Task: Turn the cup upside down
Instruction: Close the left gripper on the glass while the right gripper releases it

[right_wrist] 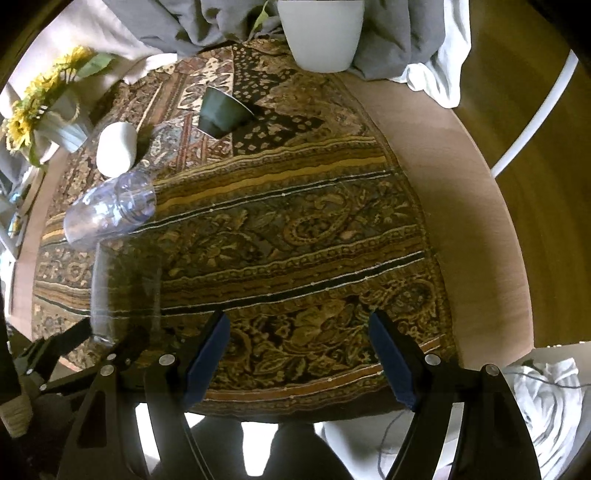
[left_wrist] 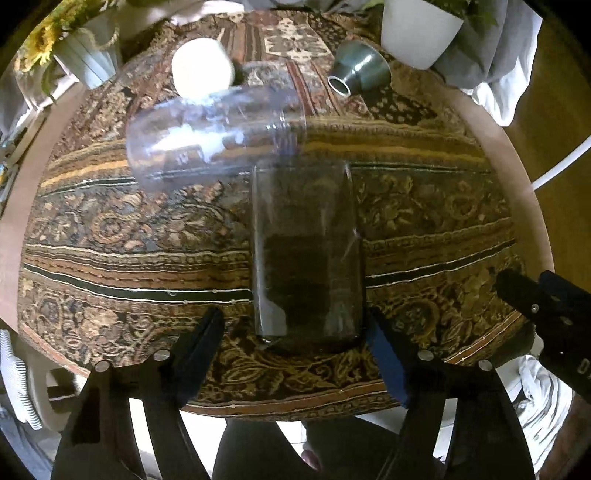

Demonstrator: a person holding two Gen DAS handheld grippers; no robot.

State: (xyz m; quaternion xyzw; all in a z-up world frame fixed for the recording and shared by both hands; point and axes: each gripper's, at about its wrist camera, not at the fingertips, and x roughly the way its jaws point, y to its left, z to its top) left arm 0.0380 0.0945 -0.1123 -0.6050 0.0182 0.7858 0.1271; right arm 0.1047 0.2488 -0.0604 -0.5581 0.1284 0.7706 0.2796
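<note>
A tall clear glass cup (left_wrist: 306, 251) stands on the patterned cloth right in front of my left gripper (left_wrist: 295, 350), whose open fingers sit on either side of its near end without touching it. The same glass shows faintly in the right wrist view (right_wrist: 125, 291) at the left. A clear plastic cup (left_wrist: 214, 133) lies on its side behind it, also in the right wrist view (right_wrist: 110, 210). My right gripper (right_wrist: 299, 350) is open and empty above the cloth near the table's front edge; its black body appears in the left wrist view (left_wrist: 546, 314).
A white cup (left_wrist: 201, 68) and a dark green cup (left_wrist: 360, 68) lie on their sides at the back. A white plant pot (left_wrist: 421, 29) and a sunflower vase (left_wrist: 85, 51) stand near the round table's (right_wrist: 461, 206) far edge. Grey fabric lies behind.
</note>
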